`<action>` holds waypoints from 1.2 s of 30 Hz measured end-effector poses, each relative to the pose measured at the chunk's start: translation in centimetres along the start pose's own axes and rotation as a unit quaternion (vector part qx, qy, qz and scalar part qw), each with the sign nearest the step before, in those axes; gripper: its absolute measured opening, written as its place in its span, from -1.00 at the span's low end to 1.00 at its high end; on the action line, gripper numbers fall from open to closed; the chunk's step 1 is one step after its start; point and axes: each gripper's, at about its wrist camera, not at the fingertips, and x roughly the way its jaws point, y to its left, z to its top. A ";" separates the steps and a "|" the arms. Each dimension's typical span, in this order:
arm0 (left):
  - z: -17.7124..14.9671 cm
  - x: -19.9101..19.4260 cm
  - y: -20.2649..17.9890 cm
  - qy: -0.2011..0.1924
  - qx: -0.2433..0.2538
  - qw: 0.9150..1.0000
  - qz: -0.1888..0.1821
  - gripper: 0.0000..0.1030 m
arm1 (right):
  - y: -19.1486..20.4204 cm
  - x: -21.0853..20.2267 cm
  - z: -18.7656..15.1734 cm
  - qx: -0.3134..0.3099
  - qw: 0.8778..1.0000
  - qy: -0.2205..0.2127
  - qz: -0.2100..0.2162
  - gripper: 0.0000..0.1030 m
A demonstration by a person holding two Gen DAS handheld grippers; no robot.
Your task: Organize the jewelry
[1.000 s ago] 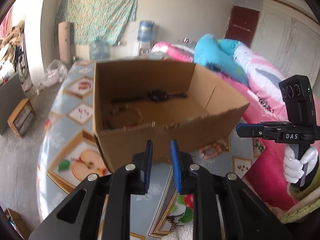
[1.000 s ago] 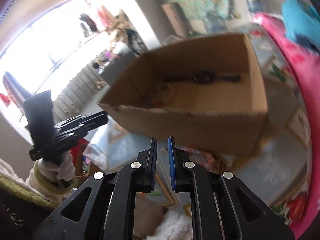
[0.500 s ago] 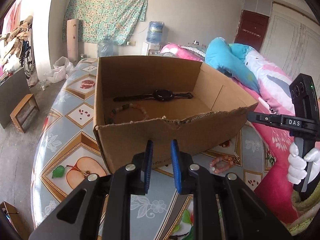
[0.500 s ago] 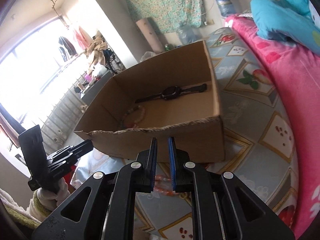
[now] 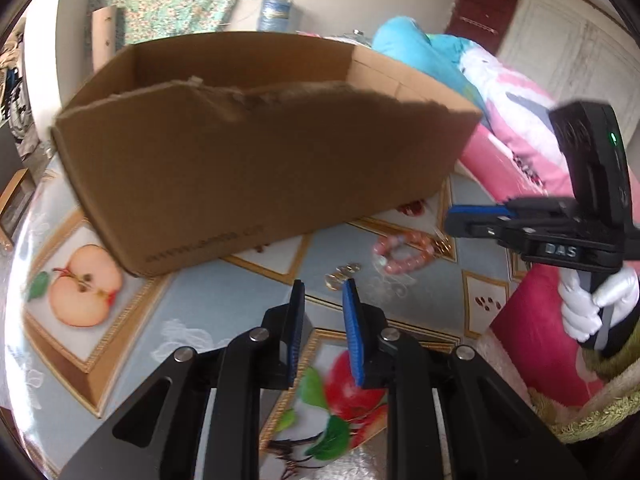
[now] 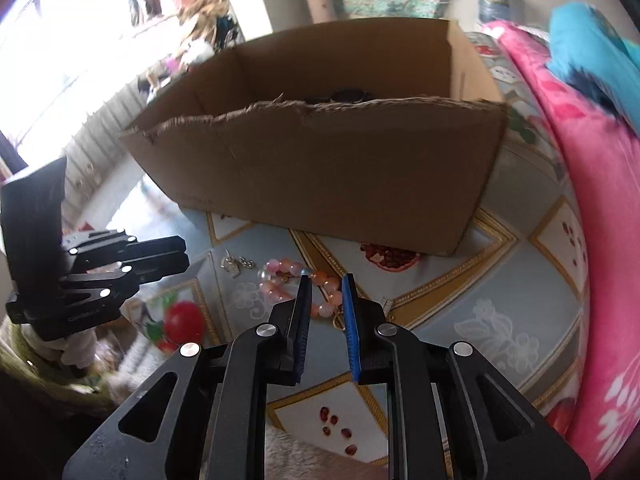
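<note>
A brown cardboard box (image 5: 256, 168) stands on the fruit-patterned tablecloth (image 5: 224, 292); it also shows in the right wrist view (image 6: 320, 168), where a dark item barely peeks over its torn rim. A pink bead bracelet (image 5: 402, 249) lies on the cloth in front of the box, with small silver earrings (image 5: 342, 274) beside it. My left gripper (image 5: 322, 290) is open and empty, just short of the earrings. My right gripper (image 6: 326, 284) is open and empty, its tips low over the bracelet (image 6: 280, 270). The earrings (image 6: 236, 265) lie left of it.
A pink and blue quilt (image 6: 592, 120) is piled along the table's right side. A water jug (image 5: 275, 12) and a cardboard roll (image 5: 103, 36) stand by the far wall. Clutter and a bright window (image 6: 80, 40) lie to the left.
Both grippers have dropped from box-top height down toward the tablecloth in front of the box. The right gripper's jaws have opened wider. The box interior has gone out of sight.
</note>
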 end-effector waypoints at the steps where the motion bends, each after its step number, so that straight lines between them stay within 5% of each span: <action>1: 0.0 0.1 -0.2 0.001 0.003 1.000 -0.001 -0.64 | 0.2 0.5 0.2 -0.014 1.000 0.009 -0.006 -0.67; 14: -0.4 1.3 0.2 0.014 -0.001 1.000 -0.009 -0.63 | 2.1 4.3 1.6 -0.149 0.985 0.084 -0.035 -0.67; 17: -0.6 1.3 0.2 0.014 -0.007 1.000 -0.012 -0.64 | 2.6 4.6 2.1 -0.161 0.982 0.088 -0.037 -0.85; 36: -2.1 -1.7 3.0 -0.011 -0.052 0.998 0.021 -0.63 | 6.7 -2.2 3.6 -0.132 0.991 0.010 0.034 -0.85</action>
